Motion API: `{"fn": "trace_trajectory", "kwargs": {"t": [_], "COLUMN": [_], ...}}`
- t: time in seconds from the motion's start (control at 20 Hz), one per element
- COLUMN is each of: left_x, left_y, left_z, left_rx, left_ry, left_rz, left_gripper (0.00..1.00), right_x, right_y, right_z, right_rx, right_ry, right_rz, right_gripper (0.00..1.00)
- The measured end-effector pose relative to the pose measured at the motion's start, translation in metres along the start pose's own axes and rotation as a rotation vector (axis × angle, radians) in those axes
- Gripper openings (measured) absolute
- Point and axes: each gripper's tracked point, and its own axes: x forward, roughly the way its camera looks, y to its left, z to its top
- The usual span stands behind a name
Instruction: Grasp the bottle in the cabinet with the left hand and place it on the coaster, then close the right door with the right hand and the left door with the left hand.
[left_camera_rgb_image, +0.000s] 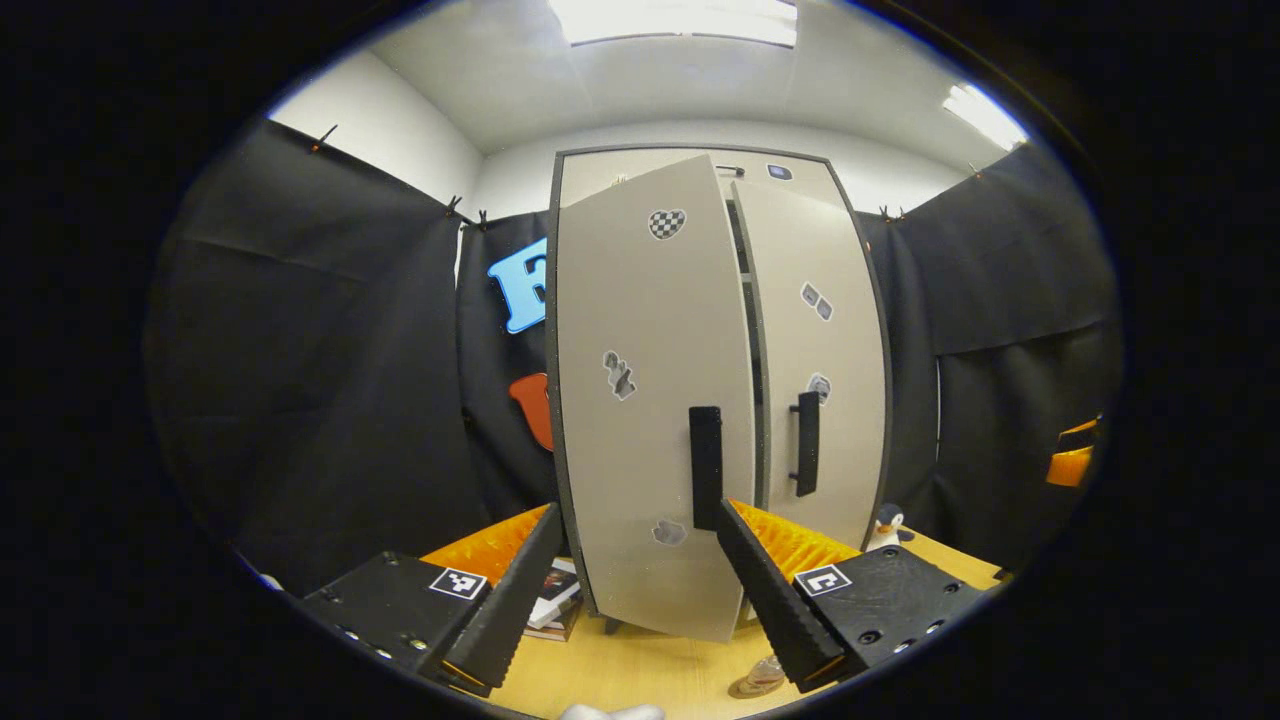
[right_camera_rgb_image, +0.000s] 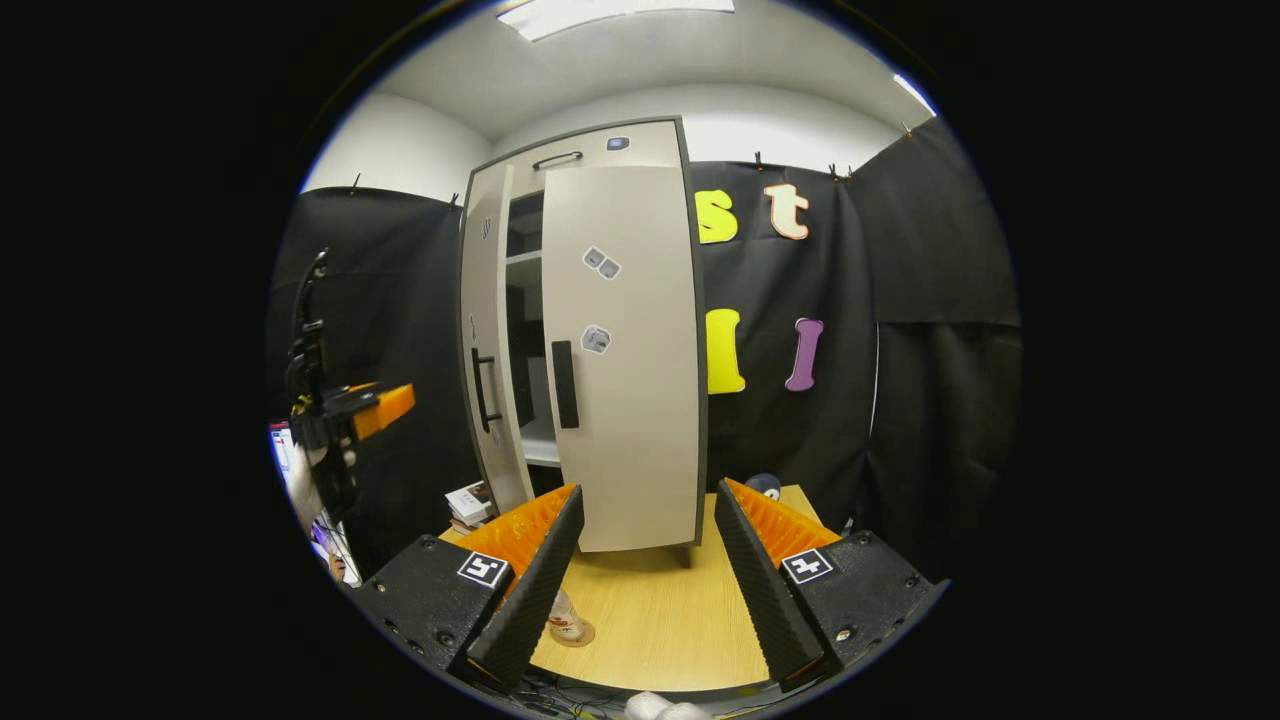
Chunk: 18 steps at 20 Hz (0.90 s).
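The tall grey cabinet (left_camera_rgb_image: 650, 180) stands on a wooden table (left_camera_rgb_image: 640, 670). Its left door (left_camera_rgb_image: 650, 400) hangs partly open, and its right door (left_camera_rgb_image: 820, 340) lies close against the frame. My left gripper (left_camera_rgb_image: 640, 590) is open right in front of the left door, below its black handle (left_camera_rgb_image: 705, 465). The clear bottle (left_camera_rgb_image: 762, 678) stands on a round coaster by the table's front edge. In the right gripper view, my right gripper (right_camera_rgb_image: 645, 590) is open and back from the right door (right_camera_rgb_image: 625, 350), with the bottle (right_camera_rgb_image: 566, 620) beside its left finger. The left gripper (right_camera_rgb_image: 350, 412) shows far left.
A stack of books (left_camera_rgb_image: 555, 600) lies at the cabinet's left foot (right_camera_rgb_image: 468, 502). A small penguin toy (left_camera_rgb_image: 885, 525) sits to the cabinet's right. A dark gap with shelves (right_camera_rgb_image: 525, 330) shows between the doors. Black cloth walls close in on all sides.
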Motion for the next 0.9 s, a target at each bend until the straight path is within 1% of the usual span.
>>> {"fn": "trace_trajectory", "kwargs": {"t": [0.2, 0.4, 0.65, 0.9], "left_x": [-0.037, -0.065, -0.081, -0.088], "left_y": [-0.005, 0.0, -0.008, -0.006], "left_z": [-0.018, -0.032, -0.047, -0.045], "left_rx": [-0.024, 0.002, -0.011, -0.019], "left_ry": [0.035, 0.05, 0.087, 0.095], "left_rz": [0.024, 0.073, 0.057, 0.062], "left_gripper": [0.96, 0.95, 0.96, 0.96], "right_x": [-0.005, -0.01, -0.015, -0.018], "right_y": [0.006, 0.01, 0.013, 0.018], "right_z": [0.001, -0.005, -0.014, -0.016], "right_rx": [-0.013, -0.013, -0.013, -0.027], "right_ry": [-0.029, -0.047, -0.045, -0.052], "right_rz": [-0.014, -0.039, -0.051, -0.05], "right_gripper": [0.82, 0.81, 0.81, 0.82]}}
